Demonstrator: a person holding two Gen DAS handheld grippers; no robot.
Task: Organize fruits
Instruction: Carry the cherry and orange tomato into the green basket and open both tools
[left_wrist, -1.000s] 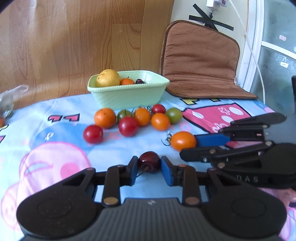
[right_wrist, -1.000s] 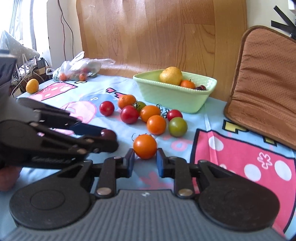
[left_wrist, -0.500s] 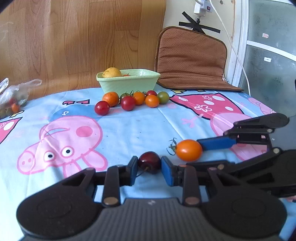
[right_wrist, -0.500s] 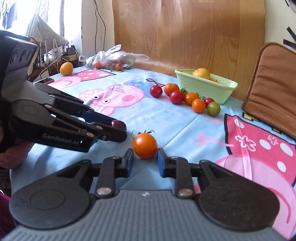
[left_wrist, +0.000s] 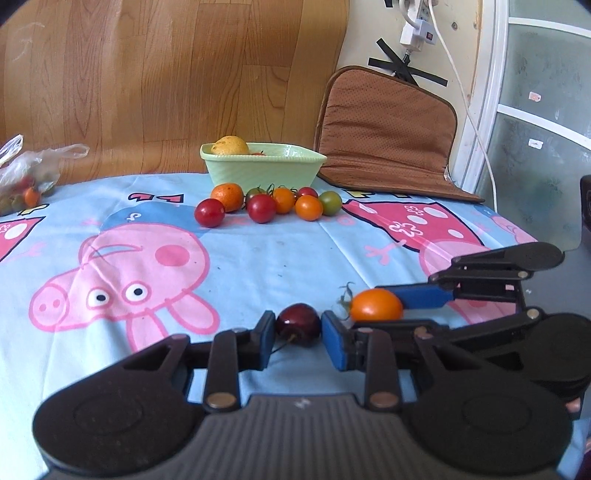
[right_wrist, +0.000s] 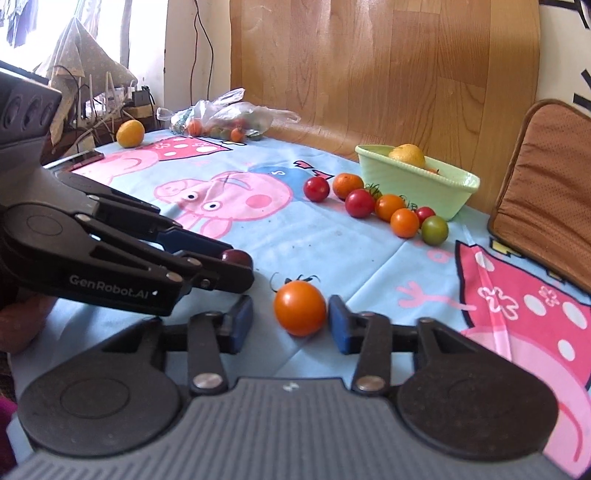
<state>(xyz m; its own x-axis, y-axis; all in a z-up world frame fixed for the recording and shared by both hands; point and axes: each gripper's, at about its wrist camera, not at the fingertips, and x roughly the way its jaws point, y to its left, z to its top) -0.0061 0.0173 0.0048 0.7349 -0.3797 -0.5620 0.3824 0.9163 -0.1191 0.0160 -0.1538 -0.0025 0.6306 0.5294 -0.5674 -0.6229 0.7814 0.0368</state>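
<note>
1. The left gripper (left_wrist: 298, 334) is gripping a dark cherry (left_wrist: 298, 324) between its blue pads, low over the cloth (left_wrist: 258, 258).
2. The right gripper (right_wrist: 291, 325) is closing its jaws around an orange tomato (right_wrist: 300, 307); in the right wrist view a gap is showing between the tomato and the left pad, while the right pad is sitting just beside it or touching, so the tomato is not yet clamped.
3. The tomato is resting on the cloth, its green stem pointing away from the right gripper.
4. The two grippers are lying side by side, the left one's tip just left of the tomato.
5. Well ahead of both grippers, a green bowl (left_wrist: 264, 166) is holding a lemon (left_wrist: 229, 145) and smaller fruit.
6. A cluster of tomatoes (left_wrist: 266, 205) is lying just in front of the bowl, between it and the grippers.
7. Far ahead and left of the grippers, a plastic bag (right_wrist: 229, 118) of fruit is sitting by the wooden wall.
</note>
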